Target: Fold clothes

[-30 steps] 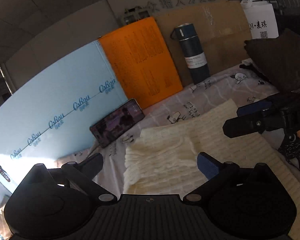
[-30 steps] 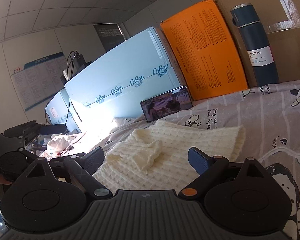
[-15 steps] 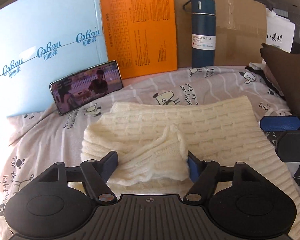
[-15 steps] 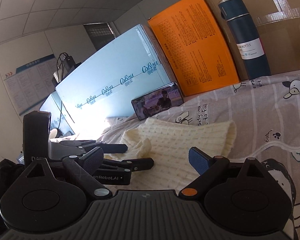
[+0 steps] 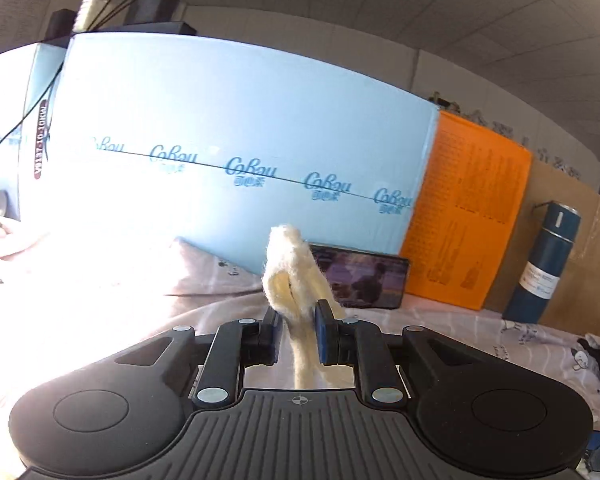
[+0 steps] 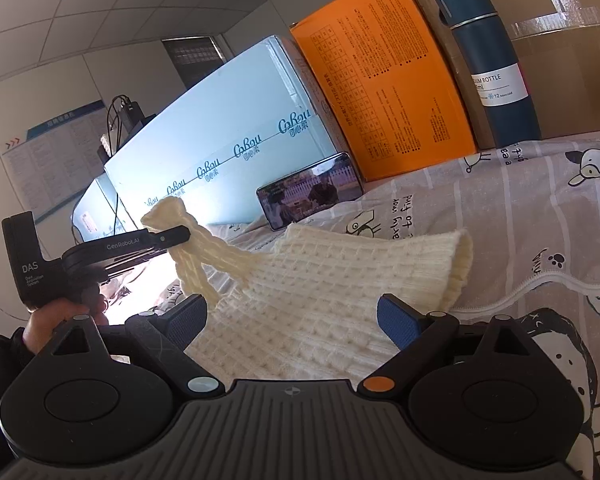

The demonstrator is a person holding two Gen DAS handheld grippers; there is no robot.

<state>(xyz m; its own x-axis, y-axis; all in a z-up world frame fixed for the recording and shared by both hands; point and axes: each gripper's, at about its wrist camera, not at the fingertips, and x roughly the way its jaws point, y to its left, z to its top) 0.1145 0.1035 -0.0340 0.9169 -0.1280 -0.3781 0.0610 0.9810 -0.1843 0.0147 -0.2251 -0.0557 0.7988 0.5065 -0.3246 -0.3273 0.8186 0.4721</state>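
A cream knitted garment (image 6: 332, 292) lies spread on a bed sheet (image 6: 540, 216) printed with cartoon dogs, in front of a pale blue box (image 6: 220, 148), an orange box (image 6: 384, 80), a propped phone (image 6: 312, 190) and a dark blue bottle (image 6: 494, 64). The left gripper (image 5: 298, 328) has its jaws pinched closed on a bunched corner of the knit, lifting it clear of the sheet so the fabric pulls taut in a narrow strip. The right gripper (image 6: 292, 318) hovers with jaws spread wide over the near edge, holding nothing. To fold cleanly, the raised corner probably wants carrying across in a low, even arc, while the right gripper steadies the flat part against dragging.
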